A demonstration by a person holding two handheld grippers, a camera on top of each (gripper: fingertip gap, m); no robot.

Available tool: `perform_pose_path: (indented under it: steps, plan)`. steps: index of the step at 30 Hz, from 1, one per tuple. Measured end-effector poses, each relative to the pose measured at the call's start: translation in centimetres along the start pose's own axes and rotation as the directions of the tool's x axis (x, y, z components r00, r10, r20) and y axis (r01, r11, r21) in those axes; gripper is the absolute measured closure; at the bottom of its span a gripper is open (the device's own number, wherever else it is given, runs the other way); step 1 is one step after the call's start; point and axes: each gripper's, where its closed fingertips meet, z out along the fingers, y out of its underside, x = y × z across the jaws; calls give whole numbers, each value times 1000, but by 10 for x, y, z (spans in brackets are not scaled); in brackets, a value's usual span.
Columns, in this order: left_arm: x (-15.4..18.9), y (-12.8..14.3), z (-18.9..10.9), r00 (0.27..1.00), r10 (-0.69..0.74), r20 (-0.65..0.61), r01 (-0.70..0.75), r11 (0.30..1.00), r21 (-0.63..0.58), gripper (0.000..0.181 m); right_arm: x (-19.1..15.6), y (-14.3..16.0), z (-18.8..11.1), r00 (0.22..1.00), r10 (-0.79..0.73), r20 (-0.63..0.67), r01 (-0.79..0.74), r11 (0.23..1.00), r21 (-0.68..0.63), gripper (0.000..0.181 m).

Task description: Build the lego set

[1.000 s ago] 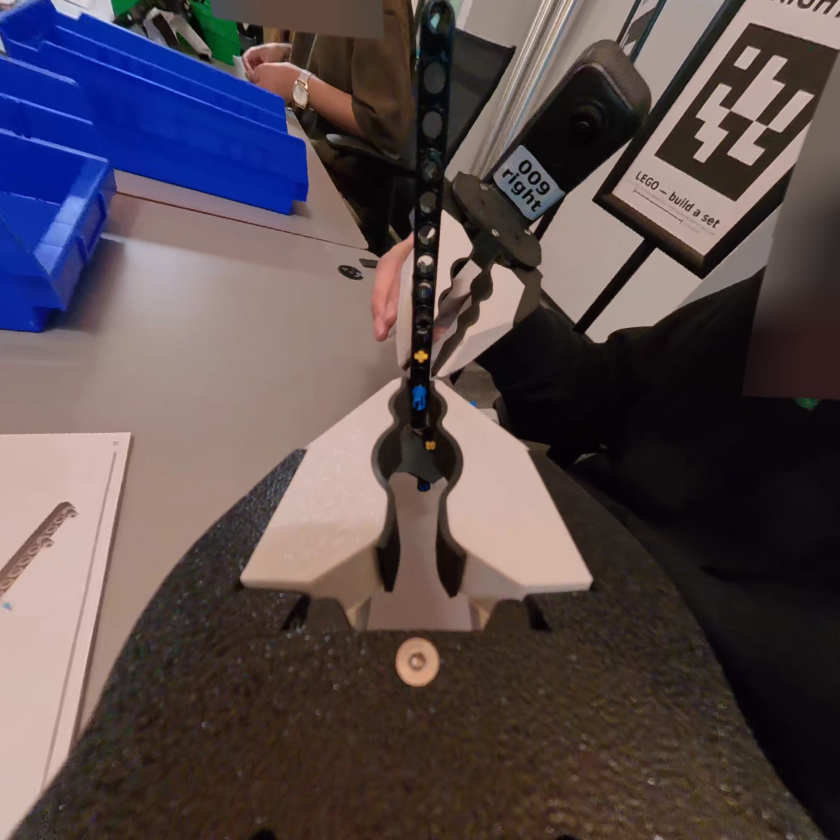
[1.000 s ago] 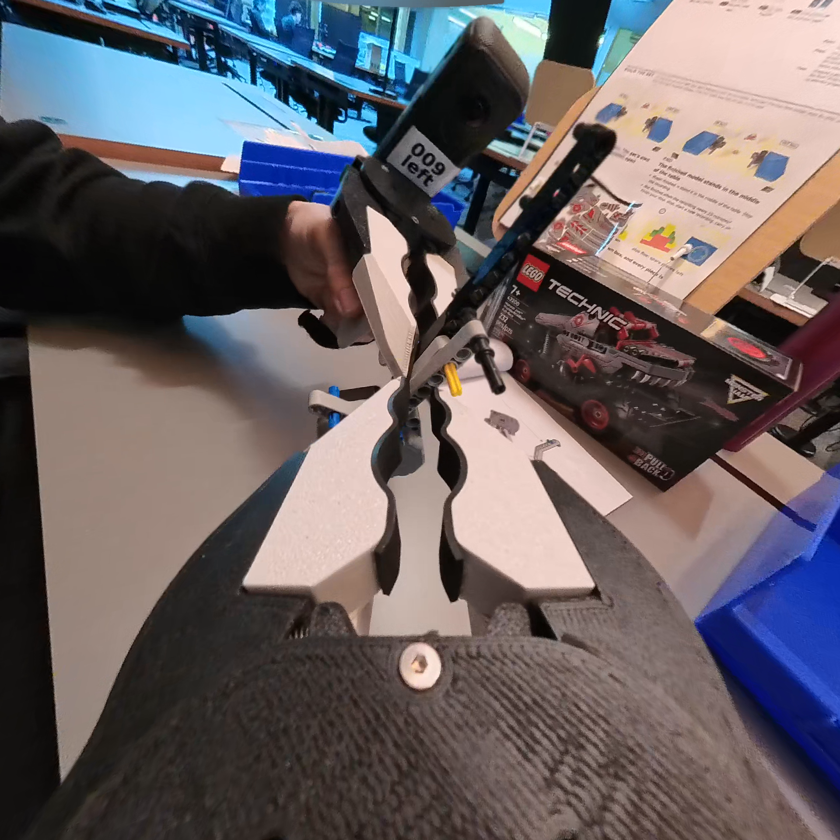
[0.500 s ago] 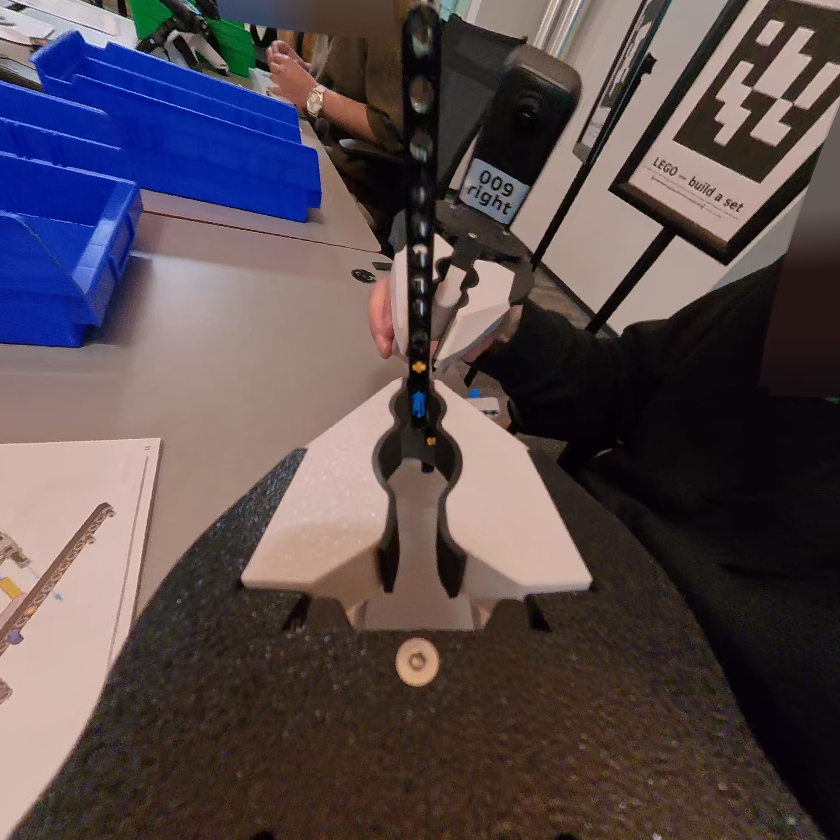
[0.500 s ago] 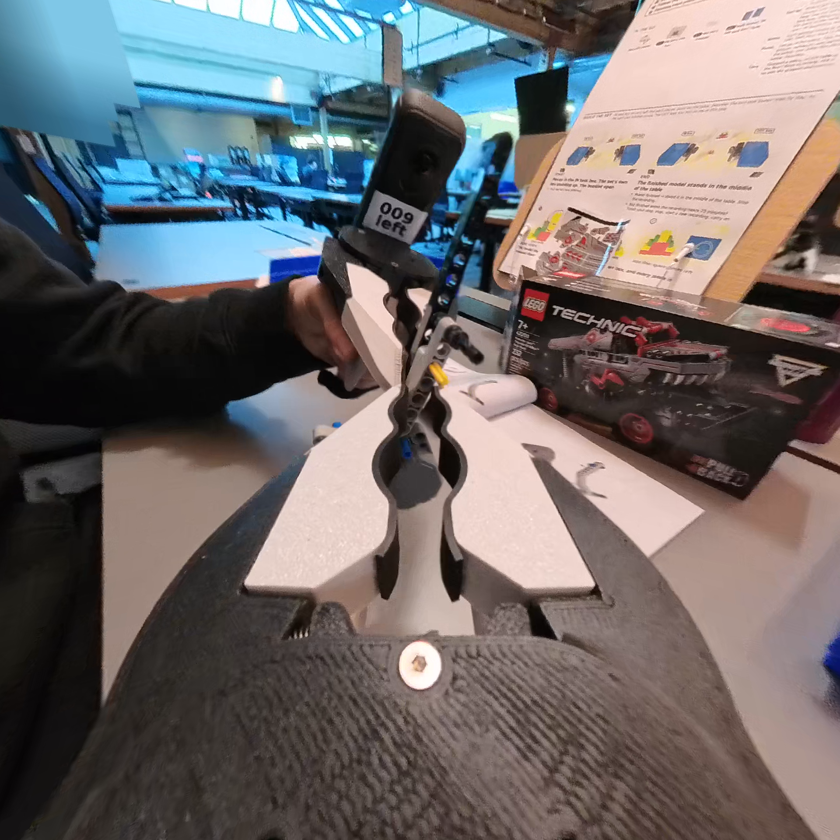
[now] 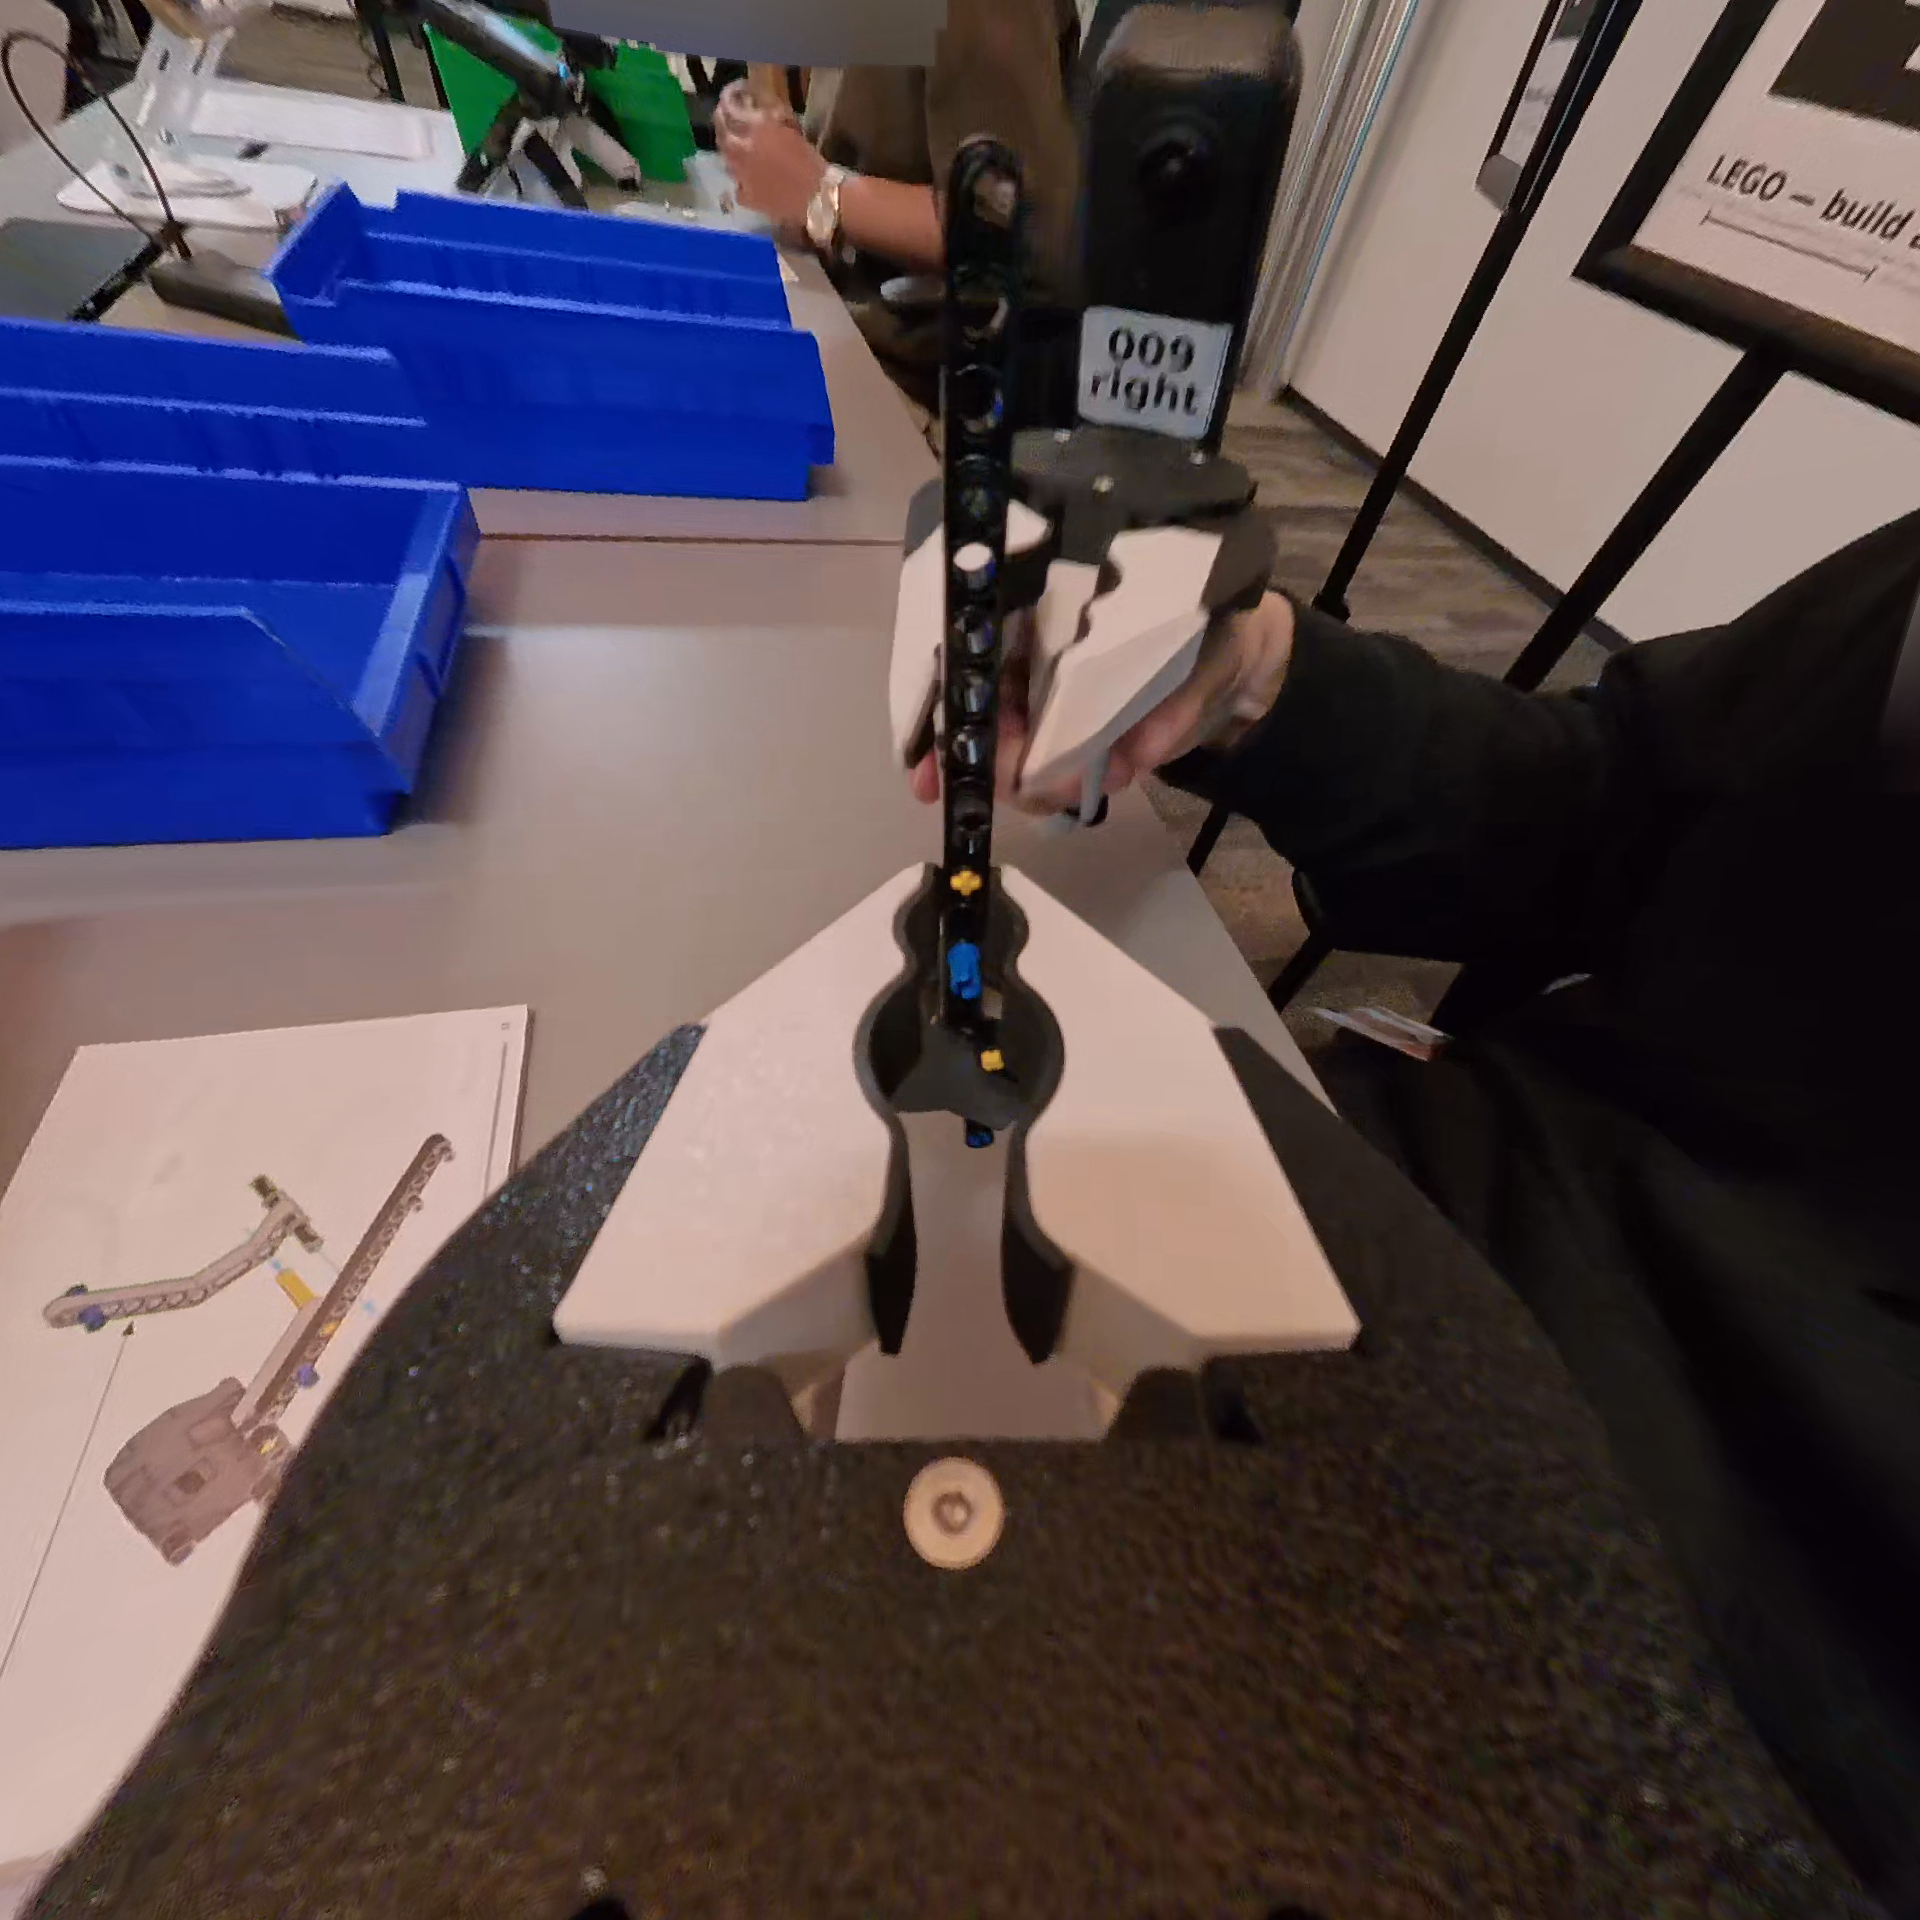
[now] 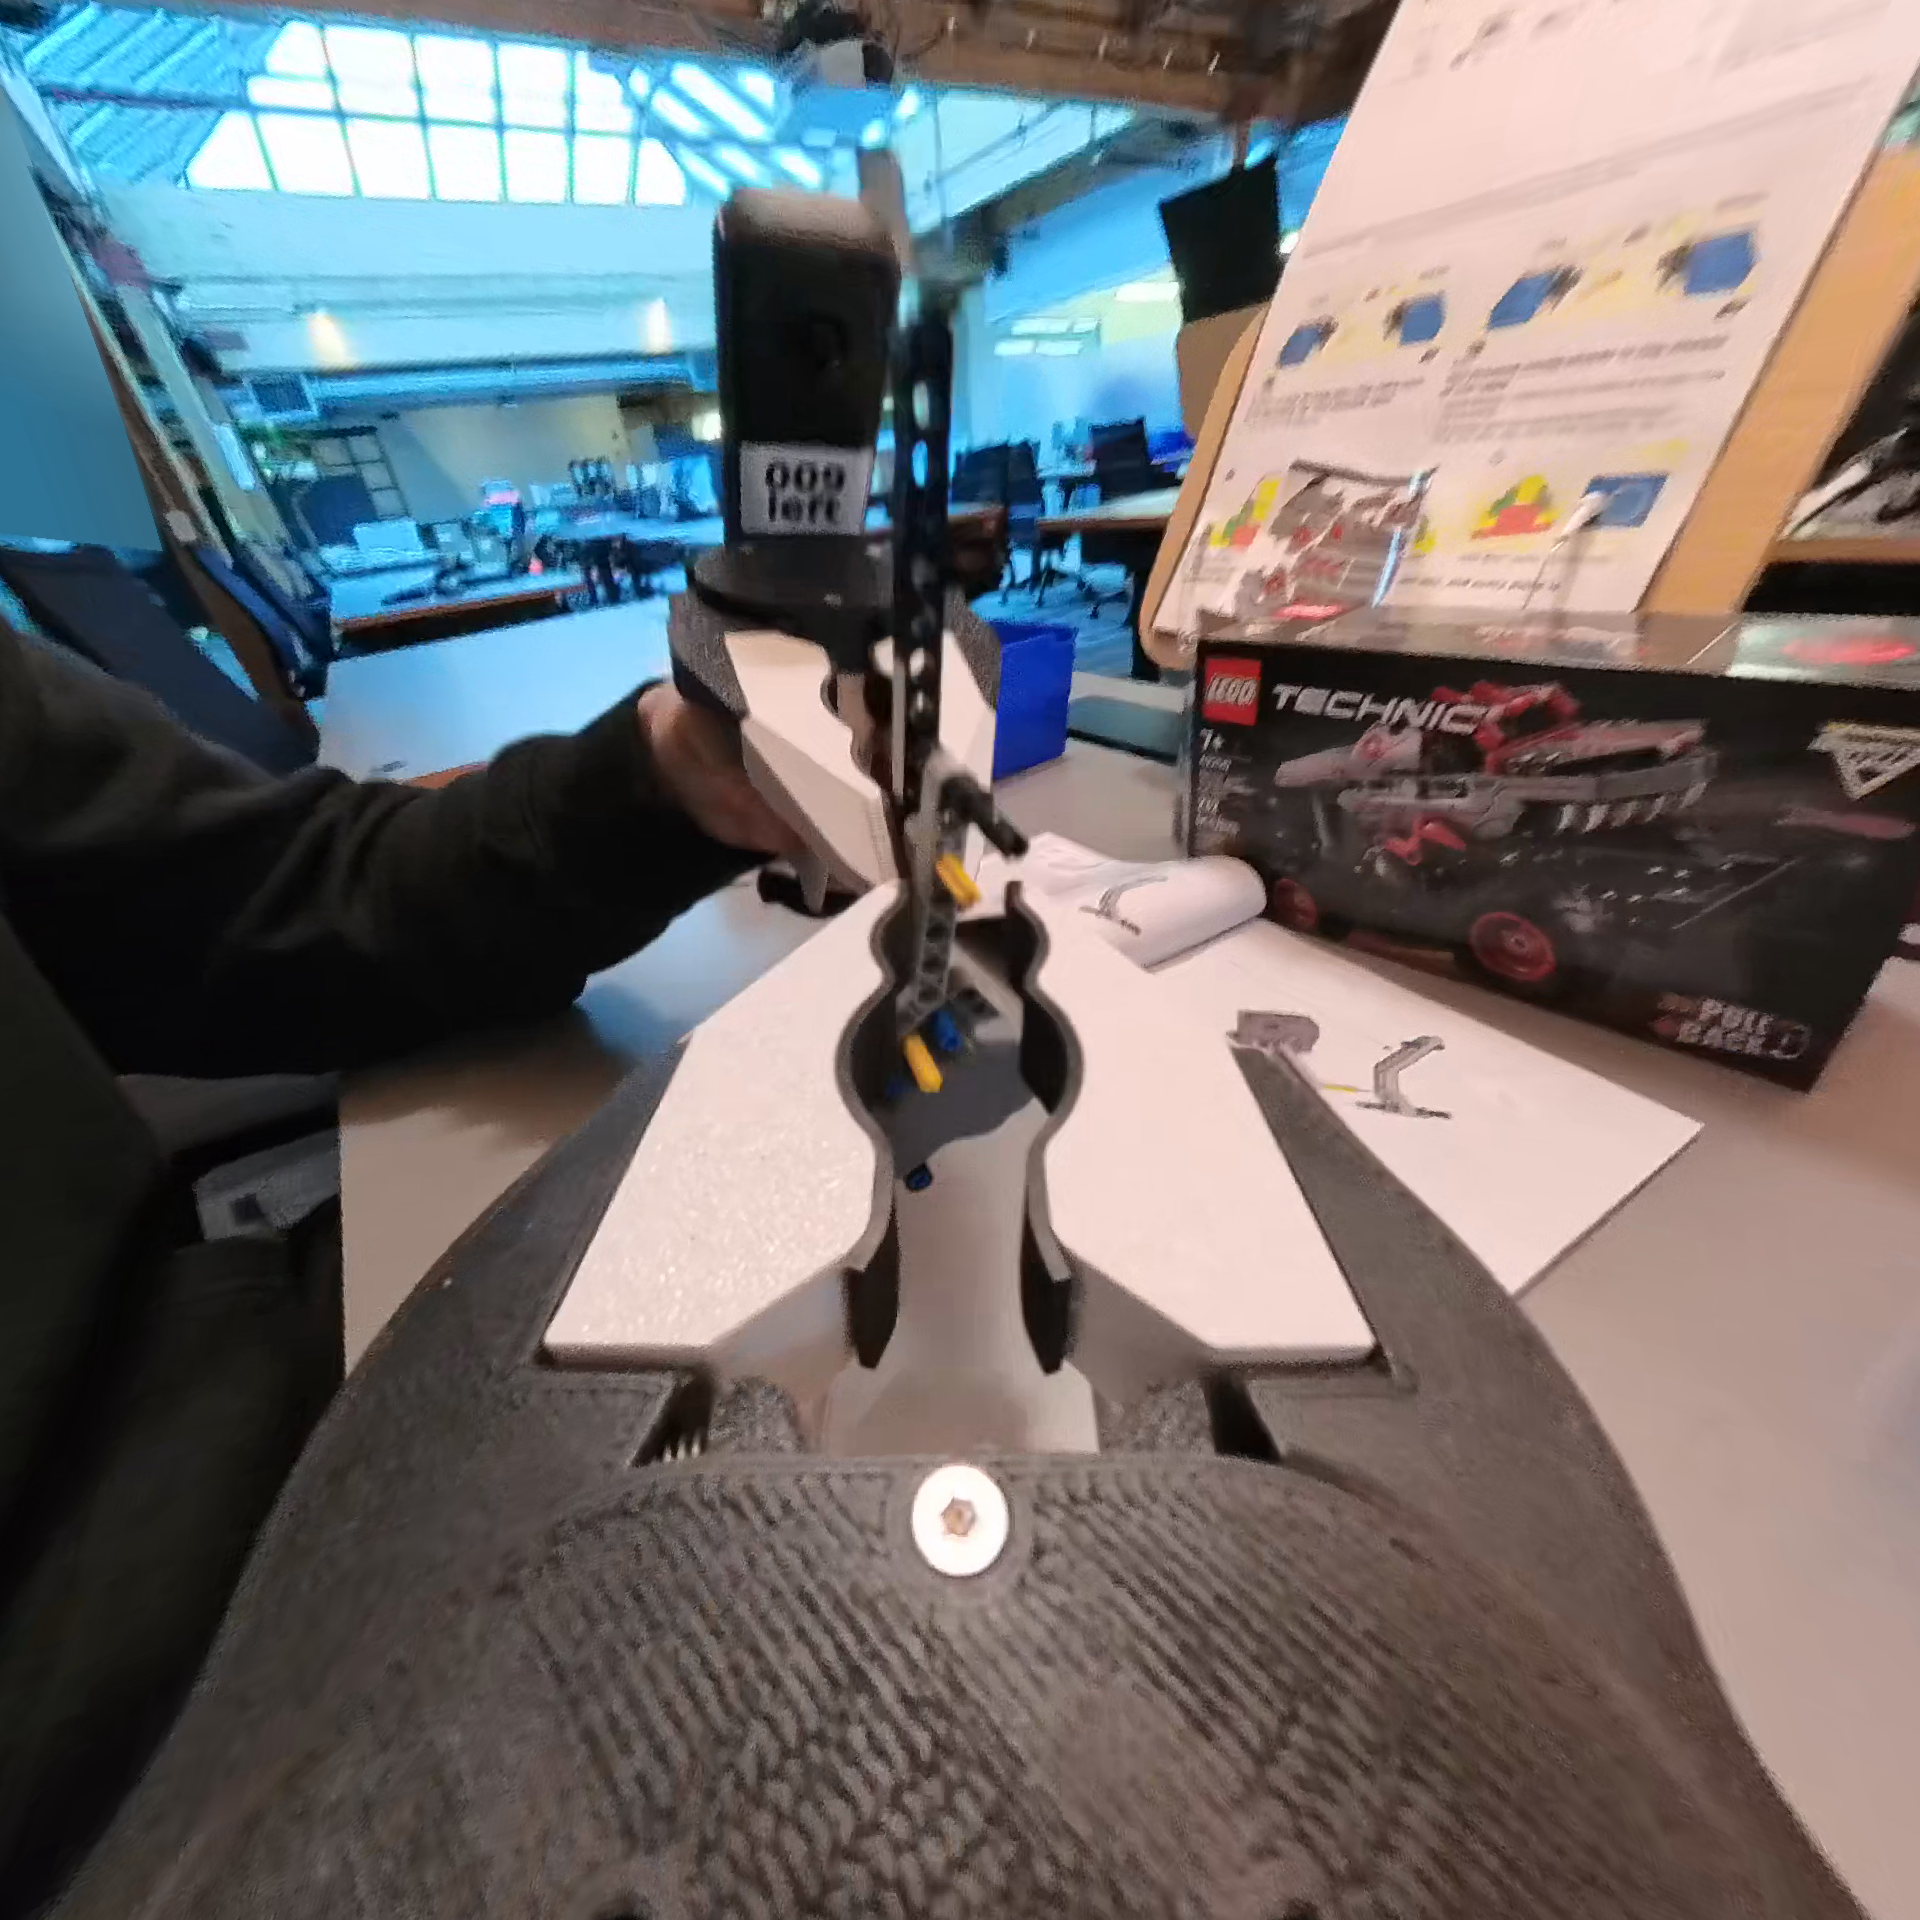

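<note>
My left gripper (image 5: 966,883) is shut on the lower end of a long black holed beam (image 5: 977,520), which stands upright above the table. A blue pin (image 5: 963,966) and yellow pins sit in its lower holes. In the right wrist view a grey beam (image 6: 930,935) with yellow pins (image 6: 956,878) is joined to the black beam (image 6: 920,468). My right gripper (image 6: 948,899) faces the left one. Its jaws stand apart around the grey beam, with a gap on the right side. The right gripper also shows behind the beam in the left wrist view (image 5: 987,769).
Blue bins (image 5: 208,644) stand at the left and back. An instruction sheet (image 5: 260,1195) lies at the near left. The set's box (image 6: 1507,831) and a leaning instruction board (image 6: 1507,364) stand at the right. Another person's hand (image 5: 790,177) is at the far table. My left and right fingertips are right by each other.
The black beam has swung from tilted to nearly upright in the right wrist view. My right gripper's jaws have spread apart around the grey beam. The left gripper keeps its hold.
</note>
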Motion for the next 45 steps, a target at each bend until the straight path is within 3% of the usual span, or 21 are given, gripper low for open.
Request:
perform_pose_path:
  steps: [6,8,16,19,29,32,36,39,45]
  plan:
    - [11,11,6,993,-66,-94,61,997,-56,176,-5,-3,2,1000,10,26,-10,1000,21,155]
    - [13,12,6,989,-84,-119,77,995,-65,176,-9,-3,-2,998,-3,60,2,1000,17,173]
    - [15,19,11,986,-99,-135,86,992,-94,176,-11,9,1,997,-49,61,53,997,-63,171]
    - [18,21,11,985,-92,-148,76,991,-108,176,-16,11,2,990,-115,86,122,989,-81,173]
    - [23,20,14,932,-260,-253,247,965,-82,175,-16,12,0,945,-323,55,327,937,-125,171]
    - [19,19,14,927,-274,-256,267,962,-61,175,-13,10,1,950,-311,33,313,943,-117,171]
    - [7,15,13,962,-211,-172,211,977,-21,176,-2,10,2,988,-151,-21,149,985,-82,162]
    - [8,11,11,978,-146,-150,147,989,-4,176,-4,3,3,999,-40,14,40,999,-19,172]
    - [14,6,12,963,-176,-202,185,982,30,174,-10,-3,1,998,-32,62,30,999,26,175]
